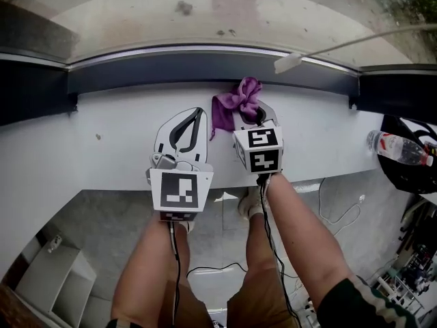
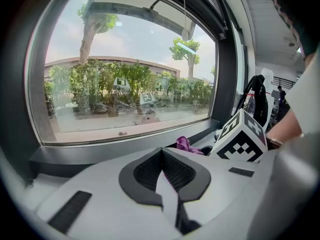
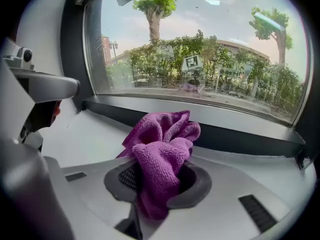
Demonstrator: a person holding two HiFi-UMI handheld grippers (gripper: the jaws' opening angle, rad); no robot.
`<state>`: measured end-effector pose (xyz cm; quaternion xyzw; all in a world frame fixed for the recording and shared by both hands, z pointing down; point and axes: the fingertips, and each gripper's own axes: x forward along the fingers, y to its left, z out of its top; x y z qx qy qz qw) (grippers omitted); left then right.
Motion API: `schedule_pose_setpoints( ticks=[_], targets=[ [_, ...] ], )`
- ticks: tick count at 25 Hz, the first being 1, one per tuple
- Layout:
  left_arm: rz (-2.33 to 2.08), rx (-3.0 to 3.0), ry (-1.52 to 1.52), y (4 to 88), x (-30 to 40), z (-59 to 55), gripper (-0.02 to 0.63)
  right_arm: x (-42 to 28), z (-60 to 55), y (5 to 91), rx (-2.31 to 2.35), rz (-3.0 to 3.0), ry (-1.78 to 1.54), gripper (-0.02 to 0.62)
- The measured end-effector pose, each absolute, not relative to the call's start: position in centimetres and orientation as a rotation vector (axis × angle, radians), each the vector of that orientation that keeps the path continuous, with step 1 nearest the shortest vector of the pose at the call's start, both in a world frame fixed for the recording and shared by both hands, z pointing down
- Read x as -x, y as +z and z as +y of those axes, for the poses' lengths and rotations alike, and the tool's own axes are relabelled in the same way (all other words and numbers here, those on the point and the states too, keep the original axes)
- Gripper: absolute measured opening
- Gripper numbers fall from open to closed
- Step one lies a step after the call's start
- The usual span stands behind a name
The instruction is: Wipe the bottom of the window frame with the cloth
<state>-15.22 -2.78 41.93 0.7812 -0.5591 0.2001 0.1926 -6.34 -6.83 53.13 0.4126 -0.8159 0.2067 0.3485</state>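
A purple cloth is bunched up in my right gripper, whose jaws are shut on it just short of the dark bottom window frame. In the right gripper view the cloth bulges out between the jaws, and the frame runs across just behind it. My left gripper rests over the white sill to the left of the cloth, jaws shut with nothing between them. In the left gripper view a bit of the cloth shows beside the right gripper's marker cube.
The white sill runs the width of the window, with a black bracket at the frame's right end. A plastic water bottle sits in a black bag at the far right. A white window handle hangs above the frame. Cables lie on the floor below.
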Motion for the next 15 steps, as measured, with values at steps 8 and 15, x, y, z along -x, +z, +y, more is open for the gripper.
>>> schedule_pose_setpoints(
  ticks=[8, 15],
  targets=[
    [-1.587, -2.158, 0.559, 42.6, 18.2, -1.8, 0.008, 9.1, -7.0, 52.6, -1.063, -2.123, 0.473, 0.112],
    [-1.609, -2.151, 0.576, 42.8, 21.1, -1.4, 0.008, 12.2, -6.6, 52.6, -1.049, -2.125, 0.459, 0.112]
  ],
)
